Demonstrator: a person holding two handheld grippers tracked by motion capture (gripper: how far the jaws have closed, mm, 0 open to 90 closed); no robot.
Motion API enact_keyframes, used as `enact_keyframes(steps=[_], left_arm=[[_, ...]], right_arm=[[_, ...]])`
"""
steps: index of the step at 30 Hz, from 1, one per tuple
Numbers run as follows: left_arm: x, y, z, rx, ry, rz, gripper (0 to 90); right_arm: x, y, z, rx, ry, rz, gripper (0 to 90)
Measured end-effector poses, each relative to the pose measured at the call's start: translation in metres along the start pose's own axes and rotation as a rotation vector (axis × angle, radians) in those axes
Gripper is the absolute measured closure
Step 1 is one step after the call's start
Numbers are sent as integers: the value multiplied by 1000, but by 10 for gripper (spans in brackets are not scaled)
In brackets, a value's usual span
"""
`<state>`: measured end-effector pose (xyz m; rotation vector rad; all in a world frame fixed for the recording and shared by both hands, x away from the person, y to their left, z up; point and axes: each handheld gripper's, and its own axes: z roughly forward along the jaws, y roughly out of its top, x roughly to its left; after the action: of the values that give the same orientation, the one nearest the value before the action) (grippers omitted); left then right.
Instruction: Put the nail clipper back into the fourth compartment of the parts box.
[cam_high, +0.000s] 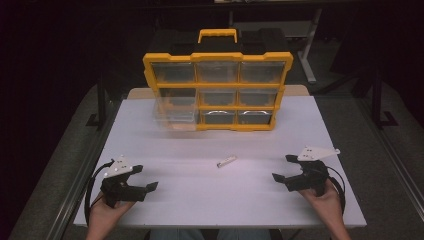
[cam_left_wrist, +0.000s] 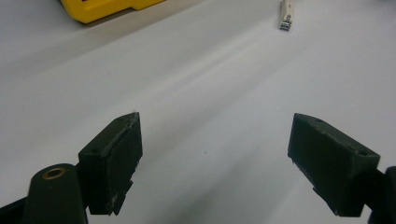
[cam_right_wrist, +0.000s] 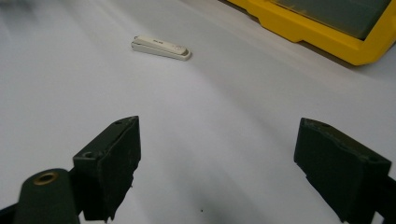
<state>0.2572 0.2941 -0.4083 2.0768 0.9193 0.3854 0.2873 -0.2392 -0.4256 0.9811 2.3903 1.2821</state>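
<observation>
A small white clipper-like object (cam_high: 226, 161) lies flat near the middle of the white table (cam_high: 210, 200); it shows as the clipper (cam_right_wrist: 161, 47) in the right gripper view and the clipper (cam_left_wrist: 286, 15) far off in the left gripper view. A yellow and black drawer organizer (cam_high: 218, 90) stands upright at the back, with one clear drawer (cam_high: 172, 114) pulled out at its lower left. My left gripper (cam_high: 145, 176) rests open at the front left, empty (cam_left_wrist: 215, 163). My right gripper (cam_high: 283, 168) rests open at the front right, empty (cam_right_wrist: 218, 168).
The organizer's yellow corner (cam_left_wrist: 109, 9) and yellow frame (cam_right_wrist: 322, 32) edge into the gripper views. The person's hands hold both grippers near the table's front edge (cam_high: 215, 224). Dark floor and a desk frame (cam_high: 307, 45) lie beyond the table.
</observation>
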Motion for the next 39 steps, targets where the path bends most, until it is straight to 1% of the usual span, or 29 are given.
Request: enact_keyframes(steps=[2, 5, 6, 7, 11, 13, 15, 16, 18, 22, 23, 29, 35, 39], left_arm=[[0, 0, 0, -2, -1, -2, 179], [1, -1, 0, 7, -6, 3, 178], [1, -1, 0, 16, -4, 16, 178], [0, -2, 1, 9, -4, 6, 177], [0, -2, 0, 12, -5, 4, 176], [0, -2, -1, 13, -2, 11, 174], [0, -2, -2, 7, 0, 11, 174], [0, -3, -2, 0, 1, 1, 174], [0, -3, -2, 1, 1, -2, 174], [1, -3, -2, 4, 2, 9, 174], [0, -3, -2, 0, 3, 1, 174], [0, -3, -2, -1, 1, -2, 174], [0, -3, -4, -5, 0, -1, 174], [0, -3, -4, -7, 2, 1, 173]], right_arm=[[-1, -1, 0, 1, 3, 9, 139], [-2, -1, 1, 1, 4, 8, 139], [-2, -1, 1, 3, 3, 11, 139], [-2, 0, 1, 4, 3, 10, 139], [-1, 0, 2, 5, 4, 6, 138], [0, 0, 2, 3, 5, 4, 139], [1, 1, 3, 5, 7, 3, 138], [1, 1, 2, 4, 4, 0, 138], [2, 1, 2, 3, 2, 3, 138], [2, 2, 2, 1, 2, -5, 139], [2, 2, 2, -1, 5, -9, 138], [2, 2, 2, -3, 0, -9, 139], [3, 4, 1, -7, 2, 6, 139], [2, 7, 2, -7, -1, 1, 139]])
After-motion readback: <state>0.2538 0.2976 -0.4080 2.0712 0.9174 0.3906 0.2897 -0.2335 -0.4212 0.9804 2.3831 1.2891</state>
